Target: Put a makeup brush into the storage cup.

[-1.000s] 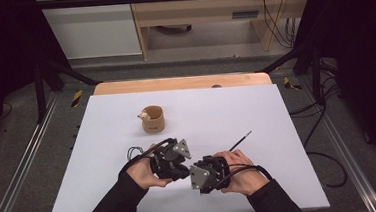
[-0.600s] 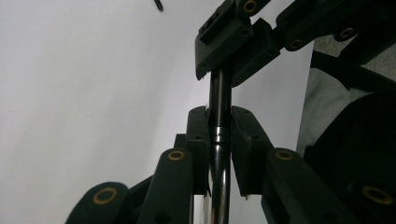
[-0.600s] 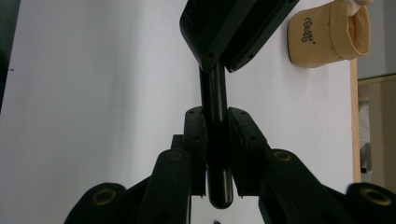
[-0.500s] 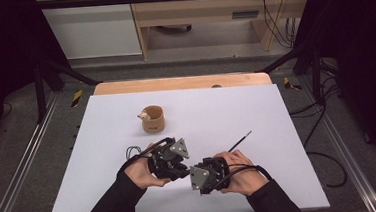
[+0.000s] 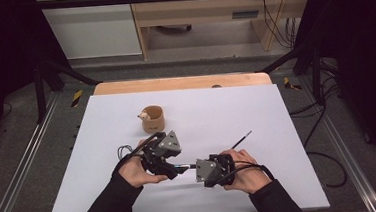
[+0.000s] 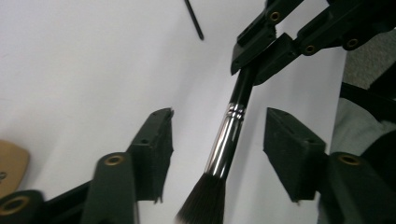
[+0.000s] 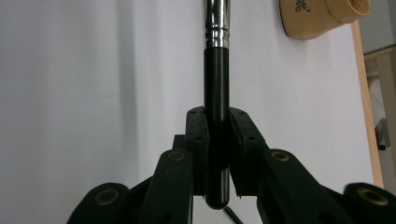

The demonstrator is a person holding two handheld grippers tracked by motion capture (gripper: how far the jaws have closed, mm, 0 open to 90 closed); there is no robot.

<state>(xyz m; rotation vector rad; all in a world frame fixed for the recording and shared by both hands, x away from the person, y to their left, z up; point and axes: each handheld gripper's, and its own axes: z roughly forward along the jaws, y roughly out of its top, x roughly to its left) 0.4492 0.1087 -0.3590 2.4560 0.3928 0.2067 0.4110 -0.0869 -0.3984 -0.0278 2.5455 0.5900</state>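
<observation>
Right gripper (image 5: 196, 166) clamped on brush (image 6: 223, 141) handle, nearest the table (image 5: 288, 129) edge. Left gripper (image 5: 176, 170) fingers (image 6: 154, 140) just opening, wide around ferrule, untouching. Thin stick (image 5: 241, 140) beyond brush. Cup (image 5: 151, 119) farthest beyond brush.

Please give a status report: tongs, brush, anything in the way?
Left tongs just opened, pads off the brush. Right tongs shut on its black handle. A thin black stick lies on the table, apart.
</observation>
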